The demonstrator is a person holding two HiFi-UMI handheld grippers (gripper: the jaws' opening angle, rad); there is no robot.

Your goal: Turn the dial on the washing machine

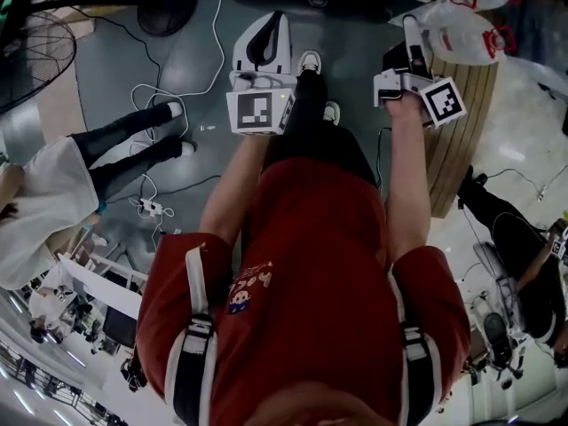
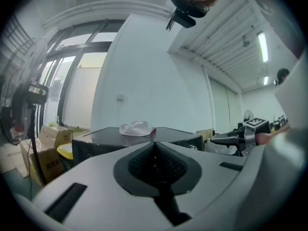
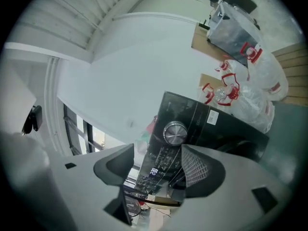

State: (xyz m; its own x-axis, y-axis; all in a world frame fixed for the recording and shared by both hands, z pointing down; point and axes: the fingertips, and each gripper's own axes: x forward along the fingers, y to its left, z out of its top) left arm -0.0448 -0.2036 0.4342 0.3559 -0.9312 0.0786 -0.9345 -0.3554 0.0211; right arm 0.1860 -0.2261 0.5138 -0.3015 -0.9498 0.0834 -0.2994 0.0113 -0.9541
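In the right gripper view the washing machine (image 3: 202, 124) appears as a dark box, tilted in the frame, and its silver dial (image 3: 175, 132) sits on the black control panel. My right gripper (image 3: 158, 162) stands open a short way from the panel, with nothing between its fingers. The dial shows just above the gap, untouched. My left gripper (image 2: 155, 148) is shut and empty, pointing at the machine's dark top (image 2: 110, 137), where a white cloth (image 2: 136, 127) lies. In the head view the left gripper (image 1: 266, 34) and right gripper (image 1: 408, 43) are held out ahead of the person in a red shirt.
A standing fan (image 1: 31, 51) is at the left. Beside it are a person in white (image 1: 44, 202) and floor cables (image 1: 151, 207). A slatted wooden unit (image 1: 461, 122) with plastic bags (image 1: 461, 29) stands at the right. Cardboard boxes (image 2: 48, 153) lie left of the machine.
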